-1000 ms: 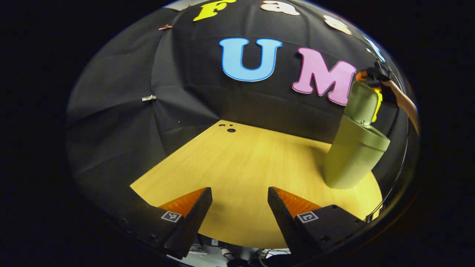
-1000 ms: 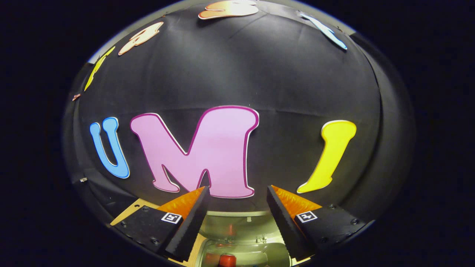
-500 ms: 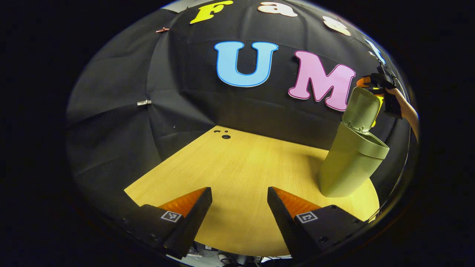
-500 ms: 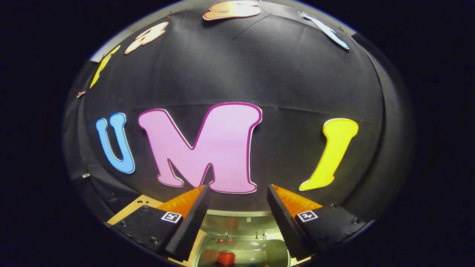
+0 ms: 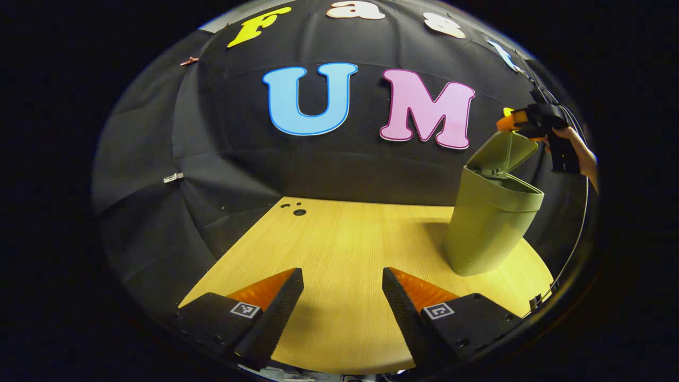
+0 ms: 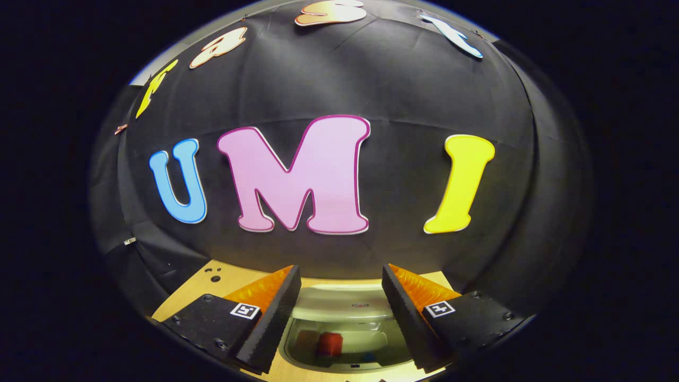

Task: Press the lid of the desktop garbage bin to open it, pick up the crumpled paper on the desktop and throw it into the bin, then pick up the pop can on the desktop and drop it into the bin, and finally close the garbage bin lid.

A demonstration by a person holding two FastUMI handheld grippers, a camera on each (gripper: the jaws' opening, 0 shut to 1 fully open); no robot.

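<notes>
the bin [image 5: 490,223] stands near the worktop's [image 5: 339,249] right edge, can [image 6: 330,344] inside. the right gripper [image 6: 339,310], jaws spread and empty, sits above the half-raised lid [image 5: 503,153]; pressing down evenly should latch it.

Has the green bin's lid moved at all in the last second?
Yes. In the left gripper view the lid has tipped down toward the bin rim, from near upright to a low slant, with the right gripper above it.

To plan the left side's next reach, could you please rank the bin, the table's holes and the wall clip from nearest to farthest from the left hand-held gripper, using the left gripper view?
1. Bin, ahead right.
2. Holes, far edge, left.
3. Clip, on the wall, far left.
</notes>
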